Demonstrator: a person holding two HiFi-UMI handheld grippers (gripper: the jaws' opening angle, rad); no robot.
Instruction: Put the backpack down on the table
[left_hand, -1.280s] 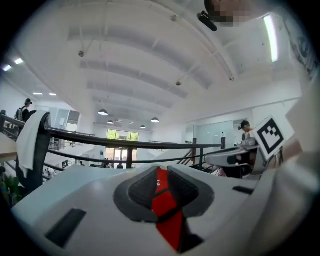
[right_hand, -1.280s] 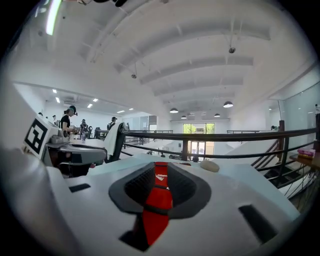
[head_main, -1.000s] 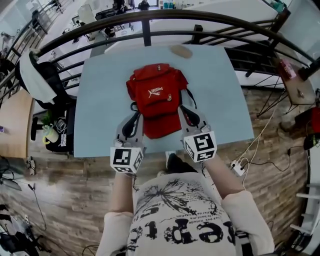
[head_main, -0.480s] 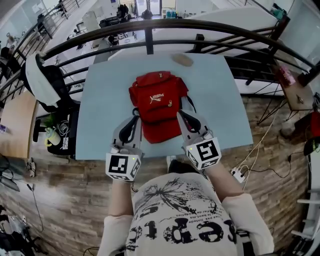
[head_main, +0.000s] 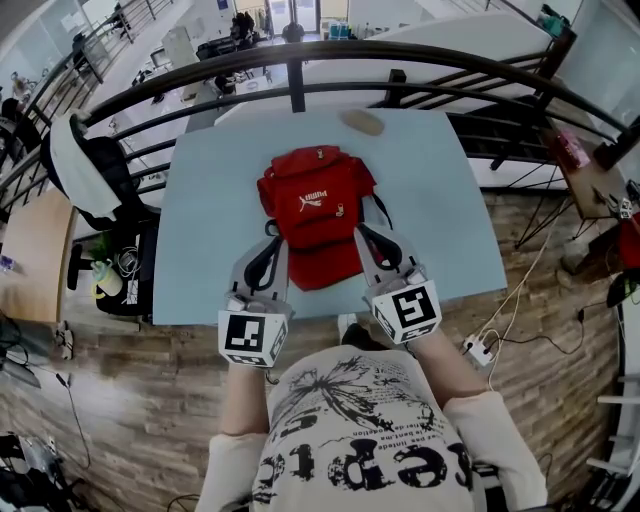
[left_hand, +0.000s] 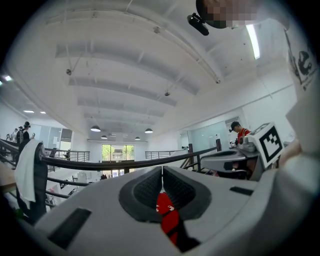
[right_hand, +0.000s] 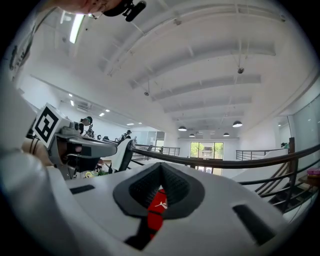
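The red backpack (head_main: 315, 205) lies flat on the light blue table (head_main: 210, 200), its white logo facing up and black straps at its near corners. My left gripper (head_main: 272, 240) hovers level at the pack's near left corner. My right gripper (head_main: 362, 235) hovers at the near right corner. In the left gripper view the pads (left_hand: 150, 187) meet, and the backpack (left_hand: 167, 212) shows beyond and below them. The right gripper view shows the same: jaws closed, the red backpack (right_hand: 157, 205) behind. I see nothing pinched between either pair of pads.
A tan oval object (head_main: 362, 122) lies near the table's far edge. A black curved railing (head_main: 300, 55) runs behind the table. A chair draped in white (head_main: 75, 160) stands at the left. Cables and a power strip (head_main: 475, 340) lie on the wooden floor at the right.
Both grippers have risen a little and drawn slightly back toward me. The backpack has stayed on the table.
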